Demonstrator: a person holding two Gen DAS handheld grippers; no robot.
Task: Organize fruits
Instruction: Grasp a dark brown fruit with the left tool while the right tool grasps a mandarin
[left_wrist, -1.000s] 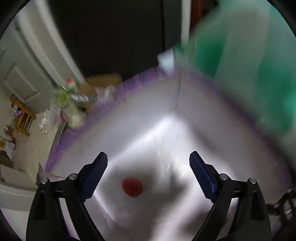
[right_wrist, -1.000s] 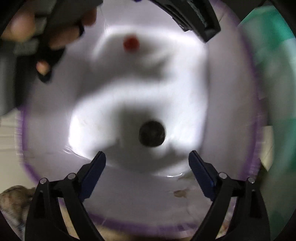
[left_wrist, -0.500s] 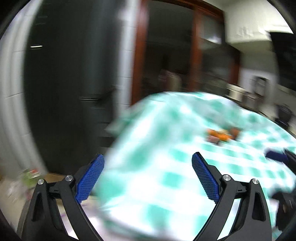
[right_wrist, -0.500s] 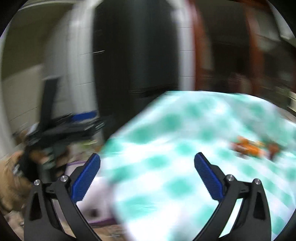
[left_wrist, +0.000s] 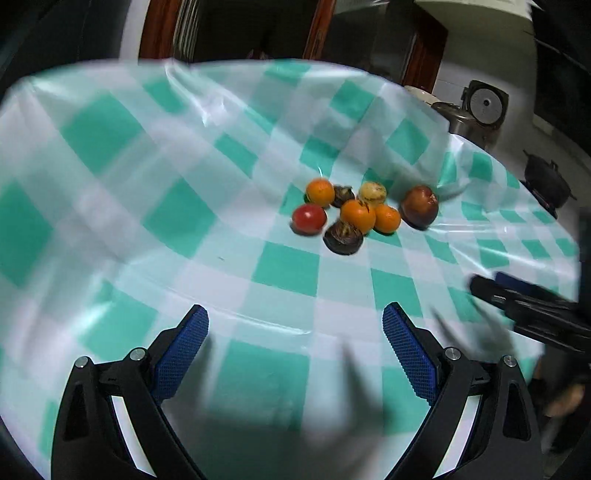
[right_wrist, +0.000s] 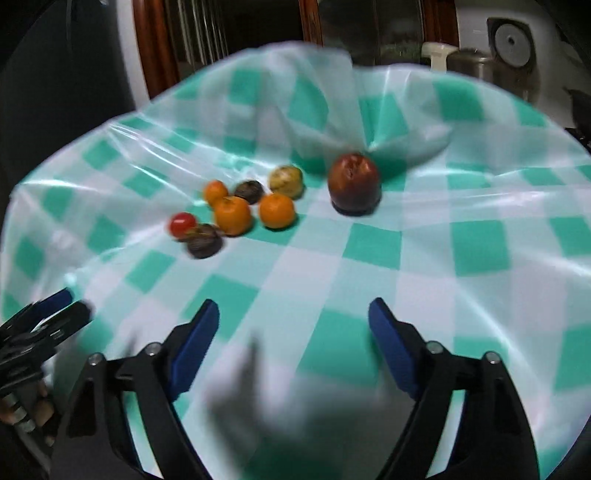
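A cluster of fruit lies on the green-and-white checked tablecloth (left_wrist: 155, 206): three oranges (left_wrist: 357, 216), a red tomato (left_wrist: 309, 218), a dark red apple (left_wrist: 420, 205), a yellowish fruit (left_wrist: 372, 192) and two dark brown fruits (left_wrist: 343, 237). The right wrist view shows the same cluster, with the apple (right_wrist: 354, 183) apart on the right and the tomato (right_wrist: 182, 223) at the left. My left gripper (left_wrist: 295, 347) is open and empty, well short of the fruit. My right gripper (right_wrist: 293, 341) is open and empty too; it also shows at the right edge of the left wrist view (left_wrist: 524, 299).
The tablecloth (right_wrist: 461, 240) is wrinkled and glossy, rising in folds behind the fruit. Metal pots and a rice cooker (left_wrist: 484, 105) stand beyond the far right table edge. A dark pot (left_wrist: 546, 179) sits further right. Wooden door frames (right_wrist: 147, 48) stand behind.
Both grippers have swung up from a purple-rimmed white bin holding a red and a dark fruit, across the room, to face the table and the fruit cluster. Both stay open.
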